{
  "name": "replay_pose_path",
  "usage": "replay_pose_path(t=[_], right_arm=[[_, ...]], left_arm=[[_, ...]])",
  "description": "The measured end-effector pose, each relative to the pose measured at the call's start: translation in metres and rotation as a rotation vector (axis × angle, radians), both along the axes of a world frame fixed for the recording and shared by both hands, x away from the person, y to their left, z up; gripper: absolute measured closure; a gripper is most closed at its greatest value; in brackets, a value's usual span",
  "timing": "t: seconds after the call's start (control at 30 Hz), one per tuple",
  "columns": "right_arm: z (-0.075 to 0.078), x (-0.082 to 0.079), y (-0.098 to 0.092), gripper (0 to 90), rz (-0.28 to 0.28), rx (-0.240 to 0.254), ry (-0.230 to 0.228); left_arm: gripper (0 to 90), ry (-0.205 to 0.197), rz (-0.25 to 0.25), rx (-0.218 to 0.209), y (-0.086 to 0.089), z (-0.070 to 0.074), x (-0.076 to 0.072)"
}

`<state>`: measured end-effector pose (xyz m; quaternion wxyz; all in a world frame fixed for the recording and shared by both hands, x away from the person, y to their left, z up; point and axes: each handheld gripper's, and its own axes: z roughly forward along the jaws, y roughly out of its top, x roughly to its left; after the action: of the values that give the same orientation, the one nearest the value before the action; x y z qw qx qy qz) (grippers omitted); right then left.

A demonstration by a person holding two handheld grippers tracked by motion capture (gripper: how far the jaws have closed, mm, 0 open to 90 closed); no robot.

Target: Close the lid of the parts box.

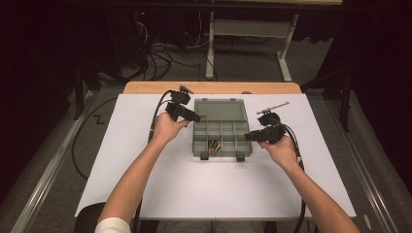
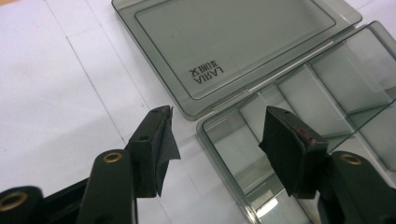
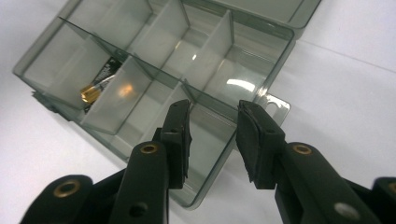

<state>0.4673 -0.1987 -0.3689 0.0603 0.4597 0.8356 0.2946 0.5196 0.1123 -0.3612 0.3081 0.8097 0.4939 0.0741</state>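
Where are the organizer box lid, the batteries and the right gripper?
organizer box lid [image 2: 243, 37], left gripper view, flat inner panel.
batteries [image 3: 95, 88], right gripper view, gold end cap.
right gripper [image 3: 212, 140], right gripper view, gap between its open fingertips.

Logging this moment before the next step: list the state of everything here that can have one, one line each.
organizer box: open, flat on the table.
lid: swung fully back, lying flat.
batteries: lying in a front compartment.
other compartments: look empty.
left gripper: open, astride the box's corner wall.
right gripper: open, at the box's side wall.
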Motion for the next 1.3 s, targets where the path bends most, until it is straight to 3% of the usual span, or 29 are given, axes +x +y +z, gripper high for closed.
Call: replay_pose_path(t=[0.2, 0.47, 0.77, 0.97, 1.3], right_arm=[[-0.005, 0.009, 0.002, 67.3, -0.022, -0.018, 0.034], [-0.007, 0.018, 0.000, 67.8, -0.040, -0.037, 0.056], [-0.008, 0.025, 0.005, 69.5, -0.042, -0.072, 0.083], [-0.007, 0.027, 0.008, 69.1, -0.049, -0.101, 0.095], [-0.007, 0.029, 0.008, 69.1, -0.062, -0.093, 0.111]], left_arm=[[42.2, -0.009, -0.011, 0.006, -0.004, 0.005, 0.003], [42.2, 0.034, 0.000, 0.016, -0.001, -0.001, 0.010], [42.3, 0.037, -0.013, 0.019, -0.005, 0.003, 0.018], [40.3, 0.068, -0.018, 0.037, -0.010, 0.003, 0.026], [41.3, 0.094, 0.010, 0.031, -0.015, -0.007, 0.036]])
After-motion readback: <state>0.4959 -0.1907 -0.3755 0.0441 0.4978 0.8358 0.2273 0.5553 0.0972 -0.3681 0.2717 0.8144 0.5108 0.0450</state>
